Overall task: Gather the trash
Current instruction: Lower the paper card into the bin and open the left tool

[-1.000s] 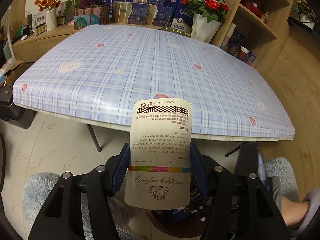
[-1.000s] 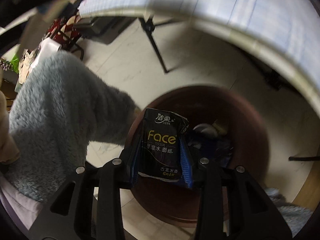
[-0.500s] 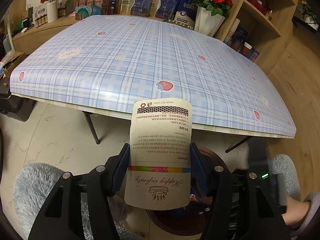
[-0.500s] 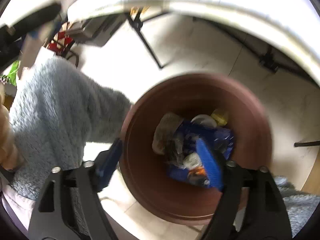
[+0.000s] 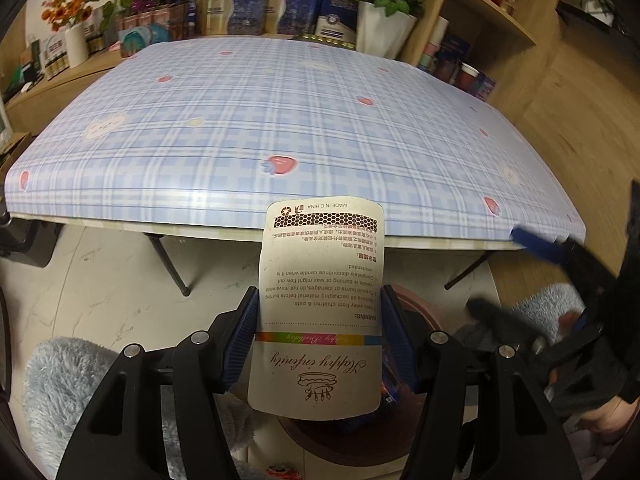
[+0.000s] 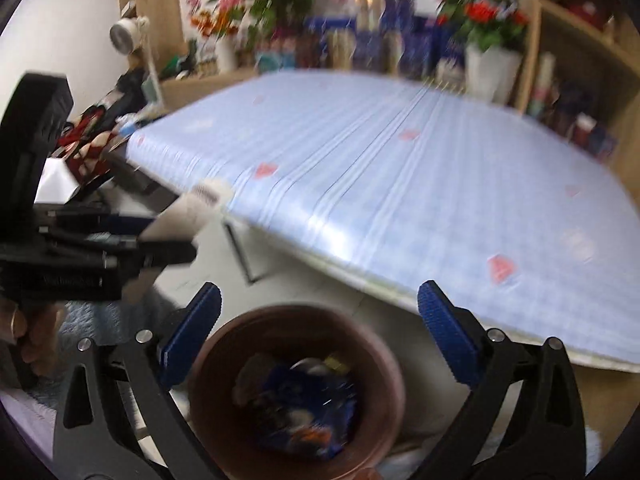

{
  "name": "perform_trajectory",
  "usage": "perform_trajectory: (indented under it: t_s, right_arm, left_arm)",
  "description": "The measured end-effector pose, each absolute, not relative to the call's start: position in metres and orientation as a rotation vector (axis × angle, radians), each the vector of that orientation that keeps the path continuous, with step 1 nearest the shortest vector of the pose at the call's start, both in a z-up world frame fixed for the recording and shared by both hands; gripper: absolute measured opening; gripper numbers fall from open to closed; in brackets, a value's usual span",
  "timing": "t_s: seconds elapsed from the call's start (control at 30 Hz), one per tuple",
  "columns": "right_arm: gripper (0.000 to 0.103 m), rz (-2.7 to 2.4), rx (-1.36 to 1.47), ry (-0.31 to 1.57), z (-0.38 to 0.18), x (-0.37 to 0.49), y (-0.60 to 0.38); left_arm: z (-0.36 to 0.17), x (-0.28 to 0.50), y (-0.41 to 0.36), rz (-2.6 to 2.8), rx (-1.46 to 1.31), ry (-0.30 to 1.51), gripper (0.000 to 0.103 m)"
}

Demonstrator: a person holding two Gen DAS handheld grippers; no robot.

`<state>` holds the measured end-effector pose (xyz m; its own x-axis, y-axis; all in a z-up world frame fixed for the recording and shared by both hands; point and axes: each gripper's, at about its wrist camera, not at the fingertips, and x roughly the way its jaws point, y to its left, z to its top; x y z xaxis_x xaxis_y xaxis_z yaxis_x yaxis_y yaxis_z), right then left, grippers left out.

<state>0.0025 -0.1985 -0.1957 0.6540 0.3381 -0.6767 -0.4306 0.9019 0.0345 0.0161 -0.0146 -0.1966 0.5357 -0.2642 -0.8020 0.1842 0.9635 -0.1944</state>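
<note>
Pale marble-look floor (image 5: 100, 280) is lying open under the near edge of a blue plaid table (image 5: 280, 120), whose top is carrying nothing along its whole front half; only a thin black folding leg (image 5: 168, 264) is breaking that space at the left. Farther back, boxes and flower pots are lining the table's far edge.

At centre, the left gripper (image 5: 320, 340) is clamping a cream candle-packaging card (image 5: 320, 300) between its blue pads, the card standing up past the table's front rim. Below it, a brown round bin (image 6: 296, 392) is sitting on the floor just in front of the table, with blue wrappers (image 6: 304, 404) lying inside.

Toward the right, the right gripper (image 6: 320, 328) is hanging above the bin, jaws opening wide with nothing between them. Fluffy grey slippers (image 5: 548, 308) are flanking the bin.
</note>
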Motion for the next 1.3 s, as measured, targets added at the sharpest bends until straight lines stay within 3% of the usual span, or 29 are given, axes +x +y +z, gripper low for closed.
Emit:
perform_trajectory:
  t_s: [0.23, 0.53, 0.83, 1.3]
  right_arm:
    - [0.097, 0.265, -0.113, 0.632, -0.187, 0.004, -0.232]
    - [0.097, 0.123, -0.07, 0.624, -0.193, 0.008, -0.256]
    - [0.097, 0.097, -0.062, 0.63, -0.197, 0.011, -0.258]
    - [0.097, 0.088, -0.057, 0.637, -0.197, 0.01, -0.257]
  left_arm:
    - [-0.205, 0.024, -0.053, -0.371, -0.049, 1.012, 0.061]
    - [-0.25, 0.032, -0.096, -0.482, 0.011, 1.111, 0.062]
    - [-0.283, 0.038, -0.087, -0.446, -0.028, 1.248, 0.063]
    - [-0.295, 0.037, -0.089, -0.429, -0.009, 1.299, 0.068]
